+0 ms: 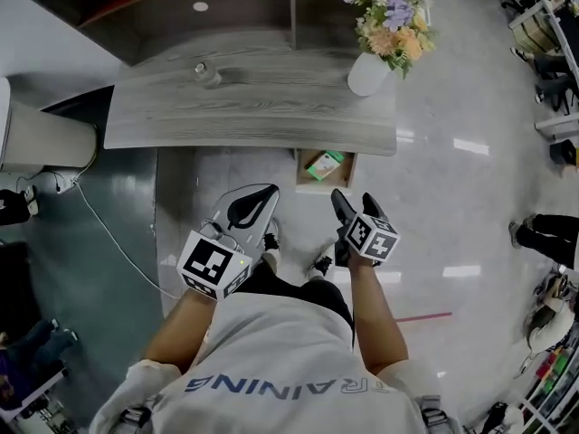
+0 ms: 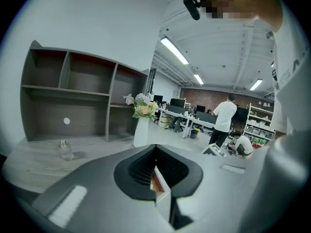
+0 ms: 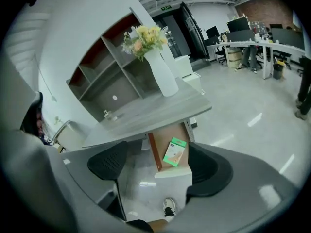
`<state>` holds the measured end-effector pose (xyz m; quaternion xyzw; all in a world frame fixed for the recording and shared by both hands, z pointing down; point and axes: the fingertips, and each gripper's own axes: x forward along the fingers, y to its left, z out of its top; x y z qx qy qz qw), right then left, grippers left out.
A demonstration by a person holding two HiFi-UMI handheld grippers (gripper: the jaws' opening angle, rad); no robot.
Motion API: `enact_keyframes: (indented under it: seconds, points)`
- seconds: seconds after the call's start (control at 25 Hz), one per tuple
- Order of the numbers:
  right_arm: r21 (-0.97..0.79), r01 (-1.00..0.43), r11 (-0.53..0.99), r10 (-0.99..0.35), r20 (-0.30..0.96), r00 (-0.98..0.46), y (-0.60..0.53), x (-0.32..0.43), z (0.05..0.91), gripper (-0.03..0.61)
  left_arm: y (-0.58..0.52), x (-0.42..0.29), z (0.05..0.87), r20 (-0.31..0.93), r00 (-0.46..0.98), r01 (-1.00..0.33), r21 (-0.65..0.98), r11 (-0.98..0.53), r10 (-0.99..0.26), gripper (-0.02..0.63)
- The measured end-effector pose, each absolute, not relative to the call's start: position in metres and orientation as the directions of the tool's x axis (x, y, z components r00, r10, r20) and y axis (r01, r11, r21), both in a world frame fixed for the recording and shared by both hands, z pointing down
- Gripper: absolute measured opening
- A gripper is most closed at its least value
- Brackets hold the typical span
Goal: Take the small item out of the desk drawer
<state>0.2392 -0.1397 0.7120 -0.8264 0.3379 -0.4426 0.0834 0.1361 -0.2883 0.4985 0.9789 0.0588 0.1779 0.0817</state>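
The small green box point(image 3: 175, 151) lies flat in the open drawer point(image 3: 154, 152) under the desk top point(image 3: 146, 113), so I think the wide jaws could strike the drawer wall or push the box deeper instead of closing on it. The right gripper point(image 3: 155, 165) tilts down toward the drawer, well apart from the box, with its jaws fully spread and empty. The left gripper point(image 2: 155, 174) is beside it, nearly level, with its jaws together on nothing.

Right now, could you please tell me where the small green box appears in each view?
Head view: the green box lies in the open drawer under the front edge of the desk, right of centre.
Left gripper view: not in it.
Right gripper view: lower centre, in the drawer.
Shared landmark: the white vase of flowers.
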Motion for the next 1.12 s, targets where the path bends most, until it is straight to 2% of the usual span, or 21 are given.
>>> enact_keyframes:
  seconds: [0.16, 0.4, 0.68, 1.04, 1.08, 1.12]
  points:
    - [-0.478, -0.368, -0.798, -0.596, 0.72, 0.357, -0.16, 0.249, 0.777, 0.413, -0.298, 0.135, 0.522, 0.378, 0.91, 0.107, 0.179, -0.978, 0.168, -0.002]
    - [-0.508, -0.189, -0.84, -0.542, 0.771, 0.334, -0.183, 0.268, 0.858, 0.413, -0.323, 0.131, 0.549, 0.423, 0.893, 0.068, 0.212, -0.975, 0.154, -0.002]
    - [-0.466, -0.104, -0.879, -0.471, 0.811, 0.348, -0.196, 0.289, 0.924, 0.397, -0.35, 0.133, 0.58, 0.472, 0.87, 0.029, 0.247, -0.969, 0.146, -0.002]
    - [-0.473, -0.025, -0.881, -0.451, 0.821, 0.35, -0.205, 0.301, 0.956, 0.387, -0.371, 0.134, 0.598, 0.486, 0.865, -0.029, 0.292, -0.956, 0.122, -0.002]
    - [-0.472, -0.012, -0.882, -0.446, 0.825, 0.349, -0.205, 0.302, 0.959, 0.381, -0.37, 0.136, 0.598, 0.482, 0.868, -0.03, 0.296, -0.955, 0.122, -0.002]
    - [-0.464, -0.002, -0.886, -0.436, 0.83, 0.348, -0.205, 0.303, 0.96, 0.35, -0.37, 0.138, 0.597, 0.478, 0.869, -0.027, 0.299, -0.954, 0.125, -0.002]
